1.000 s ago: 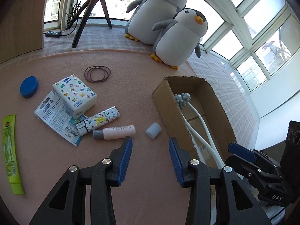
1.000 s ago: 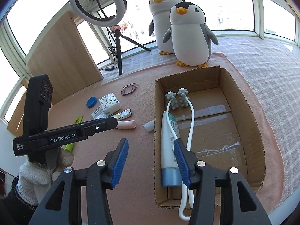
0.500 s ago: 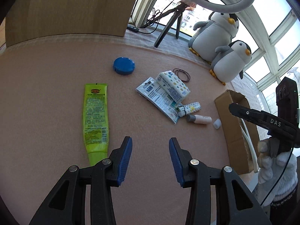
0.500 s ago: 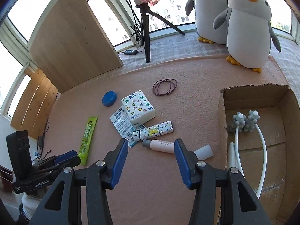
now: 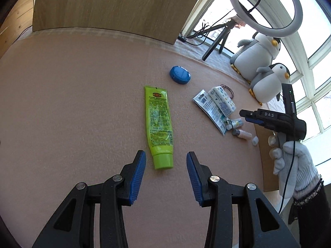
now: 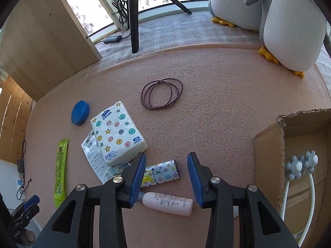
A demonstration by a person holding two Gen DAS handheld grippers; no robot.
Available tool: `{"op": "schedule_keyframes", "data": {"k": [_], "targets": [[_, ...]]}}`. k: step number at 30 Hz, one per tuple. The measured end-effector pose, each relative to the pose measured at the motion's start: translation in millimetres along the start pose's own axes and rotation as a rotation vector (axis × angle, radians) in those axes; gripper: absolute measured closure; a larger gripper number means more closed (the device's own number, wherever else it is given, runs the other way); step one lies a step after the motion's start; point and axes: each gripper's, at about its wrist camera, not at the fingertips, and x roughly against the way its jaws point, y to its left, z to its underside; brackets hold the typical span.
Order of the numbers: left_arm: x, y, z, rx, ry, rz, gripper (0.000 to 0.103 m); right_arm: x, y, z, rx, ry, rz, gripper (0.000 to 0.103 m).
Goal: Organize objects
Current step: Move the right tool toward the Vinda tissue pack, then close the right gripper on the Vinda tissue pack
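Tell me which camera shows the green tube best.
The left wrist view: the green tube lies whole and large, cap toward the open left hand-held gripper. The right wrist view shows it small and narrow near the left edge.

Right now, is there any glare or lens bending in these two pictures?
Left wrist view: the windows blow out white and the wooden board bows in a curve. Right wrist view: light is even, the tissue pack reads sharp, and the mat edge arcs.

Two plush penguins [image 5: 266,70] are seated by the window, beside a ring light [image 5: 264,6] on a tripod [image 6: 134,16]. A wooden board [image 5: 107,6] is leaned behind the pink worktop [image 5: 72,103].
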Motion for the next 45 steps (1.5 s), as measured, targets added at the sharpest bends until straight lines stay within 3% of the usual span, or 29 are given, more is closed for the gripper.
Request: {"op": "schedule_keyframes", "data": {"k": [5, 7, 14, 18, 24, 26, 35, 45], "targets": [[0.5, 1.1, 0.2, -0.005, 0.004, 0.003, 0.059, 11.9, -1.3, -7.0, -0.048, -0.071, 0.005, 0.066], [-0.1, 1.0, -0.8, -0.006, 0.006, 0.0, 0.059, 15.3, -3.2, -16.7, -0.091, -0.094, -0.04, 0.066], [3.8, 5.7, -1.3, -0.003, 0.008, -0.009, 0.059, -11.9, 19.7, -38.8, -0.114, -0.02, -0.159, 0.065], [7.4, 11.0, -1.1, 0.004, 0.004, -0.014, 0.059, -24.4, 40.2, -32.8, -0.077, 0.019, -0.179, 0.064], [8.0, 19.1, -1.5, 0.028, 0.0, -0.013, 0.059, -19.1, 78.6, -9.5, 0.056, 0.041, -0.172, 0.066], [6.3, 17.6, -1.5, 0.027, 0.002, -0.008, 0.059, -18.2, 91.4, 0.7, 0.098, 0.046, -0.169, 0.071], [0.7, 5.2, 1.2, 0.0, 0.013, 0.012, 0.059, -16.9, 133.9, 56.3, 0.212, 0.108, -0.25, 0.078], [-14.8, -11.2, 10.1, -0.066, 0.068, 0.047, 0.059, 2.8, 137.5, 118.6, 0.198, 0.127, -0.316, 0.081]]}}
